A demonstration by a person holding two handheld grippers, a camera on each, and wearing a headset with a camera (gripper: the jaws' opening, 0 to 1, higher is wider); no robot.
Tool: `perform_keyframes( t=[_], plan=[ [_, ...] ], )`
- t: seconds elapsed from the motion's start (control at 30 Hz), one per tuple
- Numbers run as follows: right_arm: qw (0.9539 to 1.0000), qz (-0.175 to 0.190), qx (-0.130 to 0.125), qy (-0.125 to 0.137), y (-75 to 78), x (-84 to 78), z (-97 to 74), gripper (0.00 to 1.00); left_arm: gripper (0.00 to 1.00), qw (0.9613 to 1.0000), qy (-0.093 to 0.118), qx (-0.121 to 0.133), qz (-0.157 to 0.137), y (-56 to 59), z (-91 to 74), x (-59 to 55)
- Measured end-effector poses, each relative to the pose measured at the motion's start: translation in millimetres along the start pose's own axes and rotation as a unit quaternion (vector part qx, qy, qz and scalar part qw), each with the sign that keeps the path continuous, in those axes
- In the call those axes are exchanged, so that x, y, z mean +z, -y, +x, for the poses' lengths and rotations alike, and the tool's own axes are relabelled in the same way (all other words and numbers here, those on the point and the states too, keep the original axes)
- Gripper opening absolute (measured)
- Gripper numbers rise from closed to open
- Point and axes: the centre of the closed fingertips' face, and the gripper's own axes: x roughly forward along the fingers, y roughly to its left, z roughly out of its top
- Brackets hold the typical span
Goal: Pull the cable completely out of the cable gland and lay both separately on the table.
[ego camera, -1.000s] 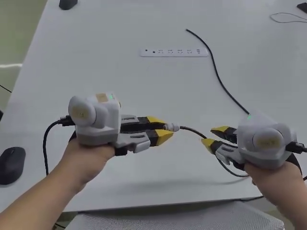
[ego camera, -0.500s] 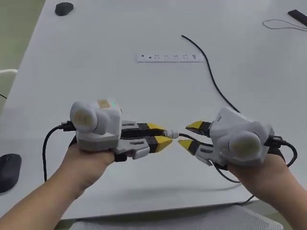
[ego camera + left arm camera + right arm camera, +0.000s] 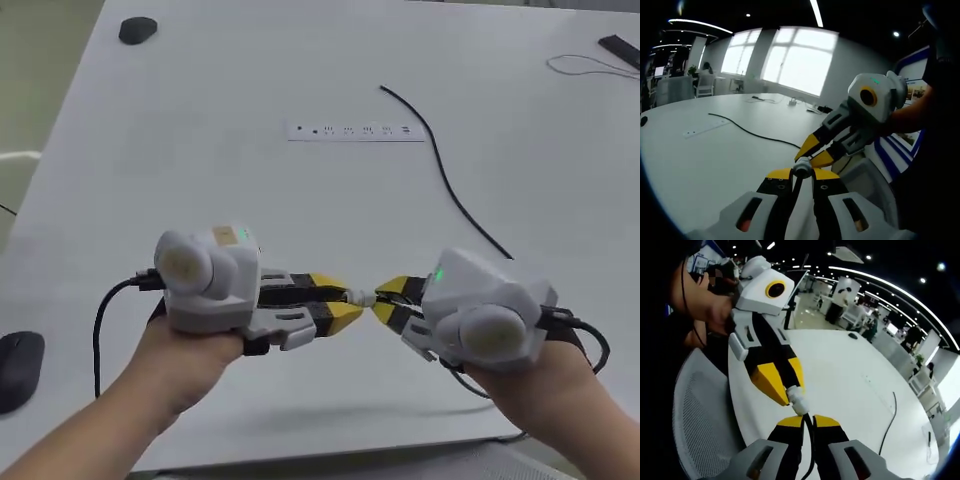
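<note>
We judge the task to be at its very start: the cable gland [image 3: 362, 297] is still threaded on the cable [image 3: 450, 190], no pull has parted them, and neither lies on the table [image 3: 200, 150] by itself. What seems done is the setting of the two grips. The left gripper [image 3: 345, 300] has its jaws clamped on the gland's white body. In the right gripper view the jaws of the right gripper [image 3: 386, 303] stand close together, with the black cable running between them just behind the gland, so we take them as closed on the cable. The drawing apart and the two separate layings-down are left to do. We see the gland held in the air between the two sets of yellow tips, on the near side of the power strip [image 3: 355, 131] and well apart from it, toward our edge of the table. Its long axis runs roughly parallel to the power strip, along the line from one gripper to the other, with its cable end pointing at the right gripper. The loose run of cable seems to trail away on the table, passing just beyond the right end of the power strip.
</note>
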Motion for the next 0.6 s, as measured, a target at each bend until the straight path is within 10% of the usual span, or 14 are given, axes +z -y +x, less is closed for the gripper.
perform_keyframes(
  t=[0.6],
  plan=[
    [0.995, 0.099, -0.011, 0.001, 12.0, -19.5, -2.9, 0.0, 0.15, 1.0, 0.005, 0.004, 0.004, -1.1, 1.3, 2.3]
  ],
)
